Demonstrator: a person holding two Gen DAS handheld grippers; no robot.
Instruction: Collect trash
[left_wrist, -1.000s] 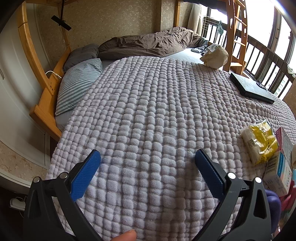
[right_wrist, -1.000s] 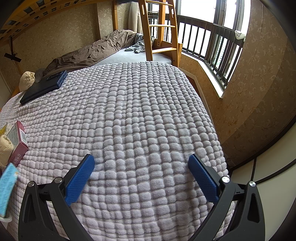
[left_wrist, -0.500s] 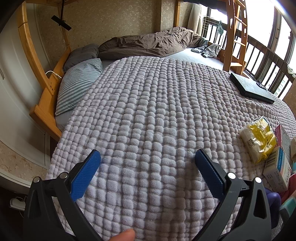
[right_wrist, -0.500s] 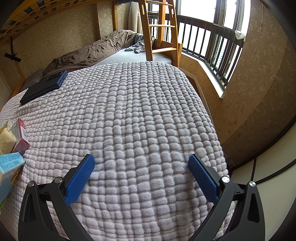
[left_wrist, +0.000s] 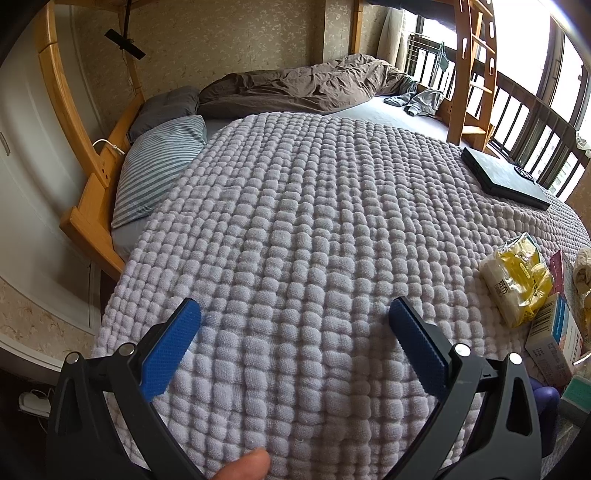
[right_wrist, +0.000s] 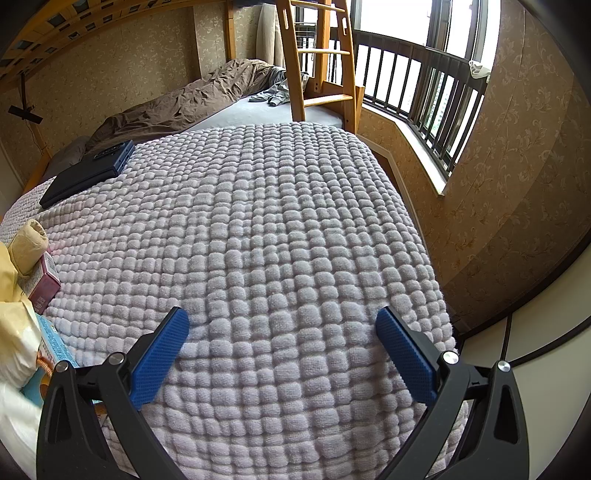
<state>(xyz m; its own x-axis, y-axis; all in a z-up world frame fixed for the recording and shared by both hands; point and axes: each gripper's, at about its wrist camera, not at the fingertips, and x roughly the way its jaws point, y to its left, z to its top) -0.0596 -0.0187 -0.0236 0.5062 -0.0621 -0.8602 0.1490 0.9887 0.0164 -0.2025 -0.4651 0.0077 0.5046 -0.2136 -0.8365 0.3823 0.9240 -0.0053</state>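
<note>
Trash lies on a lilac waffle blanket (left_wrist: 295, 229). In the left wrist view a yellow plastic wrapper (left_wrist: 517, 280) sits at the right, beside a white and blue carton (left_wrist: 554, 339) and a maroon box (left_wrist: 559, 266). My left gripper (left_wrist: 295, 321) is open above the blanket, left of this pile, holding nothing. The right wrist view has the maroon box (right_wrist: 44, 284), a beige crumpled paper (right_wrist: 27, 245) on it, and a blue carton (right_wrist: 53, 343) at its left edge. My right gripper (right_wrist: 280, 325) is open and empty, to the right of them.
A black laptop (left_wrist: 502, 179) (right_wrist: 88, 171) lies further back on the blanket. A striped pillow (left_wrist: 159, 162) and brown duvet (left_wrist: 303, 85) sit at the head. A wooden ladder (right_wrist: 314, 55) and window railing (right_wrist: 417, 88) stand beyond. The bed's right edge drops toward the wall (right_wrist: 443, 314).
The beige crumpled paper has come from far back on the bed to rest on the maroon box. More cartons and pale packaging now crowd the right wrist view's left edge. Both grippers stayed put.
</note>
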